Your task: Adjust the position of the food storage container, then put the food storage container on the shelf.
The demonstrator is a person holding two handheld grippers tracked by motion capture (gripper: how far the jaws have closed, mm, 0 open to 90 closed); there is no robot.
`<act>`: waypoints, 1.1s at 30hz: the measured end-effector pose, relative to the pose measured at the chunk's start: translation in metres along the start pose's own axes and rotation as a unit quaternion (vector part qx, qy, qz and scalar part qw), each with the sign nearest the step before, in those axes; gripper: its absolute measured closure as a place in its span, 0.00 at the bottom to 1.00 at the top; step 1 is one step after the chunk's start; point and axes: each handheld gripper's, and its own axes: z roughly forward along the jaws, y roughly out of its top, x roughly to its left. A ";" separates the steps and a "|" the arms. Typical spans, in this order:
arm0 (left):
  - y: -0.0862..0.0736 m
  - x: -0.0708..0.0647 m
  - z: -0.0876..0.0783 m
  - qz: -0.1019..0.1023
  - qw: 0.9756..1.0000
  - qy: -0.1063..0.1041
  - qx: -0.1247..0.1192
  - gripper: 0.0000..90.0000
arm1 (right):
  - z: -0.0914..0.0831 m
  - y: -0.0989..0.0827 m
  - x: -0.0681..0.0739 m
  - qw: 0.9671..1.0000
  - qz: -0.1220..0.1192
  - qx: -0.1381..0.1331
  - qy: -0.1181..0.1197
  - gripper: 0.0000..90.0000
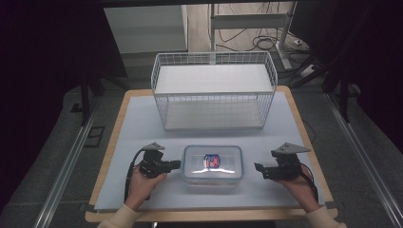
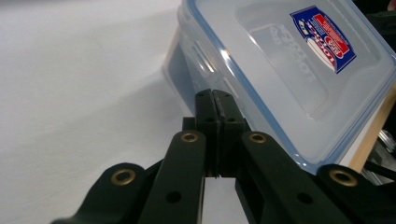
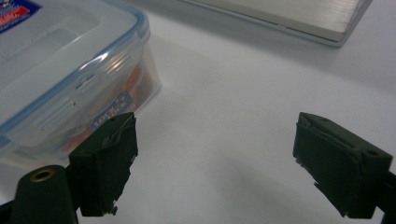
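While the clear lidded container (image 1: 213, 165) sits mid-table between both hands, long axis left-right, the left gripper (image 1: 177, 164), jaws shut and empty, nearly touches its left end; right gripper (image 1: 258, 167), jaws wide, empty, stands farther off.

Lid sticker: a blue and red label on the lid of the clear container (image 2: 299, 79), lettering too small and tilted to read.
Embossed lid mark: raised lettering beside the sticker, seemingly "LOCK", not legible for certain.
Side label: a blue strip on the container's wall below the lid, partly hidden, unreadable.
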 end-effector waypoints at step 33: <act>0.005 0.021 -0.015 -0.056 0.997 -0.037 -0.034 0.11 | -0.009 0.001 0.001 0.992 0.067 -0.002 0.110 0.17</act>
